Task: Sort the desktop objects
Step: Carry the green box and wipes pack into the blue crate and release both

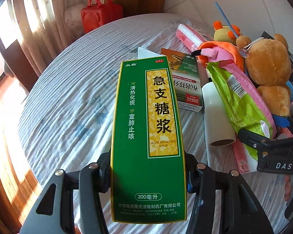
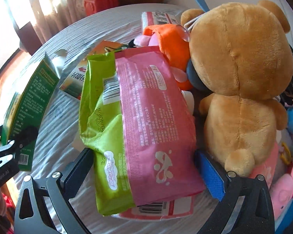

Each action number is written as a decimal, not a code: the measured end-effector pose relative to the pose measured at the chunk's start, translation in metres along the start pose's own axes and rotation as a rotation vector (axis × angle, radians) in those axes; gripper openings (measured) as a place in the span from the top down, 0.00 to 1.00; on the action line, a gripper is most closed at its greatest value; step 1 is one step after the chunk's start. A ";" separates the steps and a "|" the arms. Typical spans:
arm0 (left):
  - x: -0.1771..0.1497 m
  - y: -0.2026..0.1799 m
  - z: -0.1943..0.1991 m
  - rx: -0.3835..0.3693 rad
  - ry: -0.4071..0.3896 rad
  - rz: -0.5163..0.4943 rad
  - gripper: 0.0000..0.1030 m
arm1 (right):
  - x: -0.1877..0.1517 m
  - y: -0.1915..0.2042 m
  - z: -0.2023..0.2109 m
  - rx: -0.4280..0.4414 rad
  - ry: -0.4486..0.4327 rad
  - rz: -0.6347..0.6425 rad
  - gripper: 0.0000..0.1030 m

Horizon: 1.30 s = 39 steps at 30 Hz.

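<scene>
A tall green syrup box [image 1: 146, 117] sticks out forward over the table, and my left gripper [image 1: 147, 159] is shut on its lower half, a black finger pressed against each side. The right wrist view shows the same box [image 2: 29, 101] at the left edge. A green and pink wipes pack [image 2: 138, 117] fills the gap of my right gripper [image 2: 144, 159], which is shut on it, the blue pad [image 2: 211, 173] against its pink side. The left wrist view catches that pack [image 1: 240, 101] slanting above a white roll [image 1: 216, 117], with the right gripper [image 1: 263, 142] at its near end.
A round table with a striped cloth [image 1: 68, 97] carries a pile on the right: an orange-and-white medicine box [image 1: 187, 81], a pink tissue pack [image 1: 191, 37], an orange plush [image 1: 220, 52], a brown teddy bear [image 2: 240, 78] and smaller toys. A red case [image 1: 99, 13] stands beyond the far edge.
</scene>
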<state>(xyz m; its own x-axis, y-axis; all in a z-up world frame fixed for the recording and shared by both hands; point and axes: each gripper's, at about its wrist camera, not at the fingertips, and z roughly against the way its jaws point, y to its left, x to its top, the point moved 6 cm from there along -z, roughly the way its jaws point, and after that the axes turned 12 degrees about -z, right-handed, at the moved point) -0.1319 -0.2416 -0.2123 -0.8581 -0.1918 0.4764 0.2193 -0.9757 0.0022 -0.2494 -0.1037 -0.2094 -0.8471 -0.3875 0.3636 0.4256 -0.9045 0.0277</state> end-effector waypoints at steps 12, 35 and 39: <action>0.013 -0.025 0.070 -0.001 -0.152 -0.077 0.49 | -0.013 0.000 0.090 0.069 -0.193 -0.092 0.30; 0.034 -0.280 0.254 -0.304 -0.521 -0.500 0.49 | -0.150 -0.225 0.383 -0.297 -0.725 -0.516 0.28; 0.024 -0.345 0.285 -0.367 -0.566 -0.589 0.49 | -0.196 -0.274 0.425 -0.392 -0.781 -0.611 0.28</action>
<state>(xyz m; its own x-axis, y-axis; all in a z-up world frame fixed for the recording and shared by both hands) -0.0960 0.1201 0.0489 -0.4056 0.3369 0.8497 -0.4299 -0.8907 0.1480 -0.0645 0.2959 0.1070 -0.3842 0.2470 0.8896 -0.2527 -0.9549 0.1560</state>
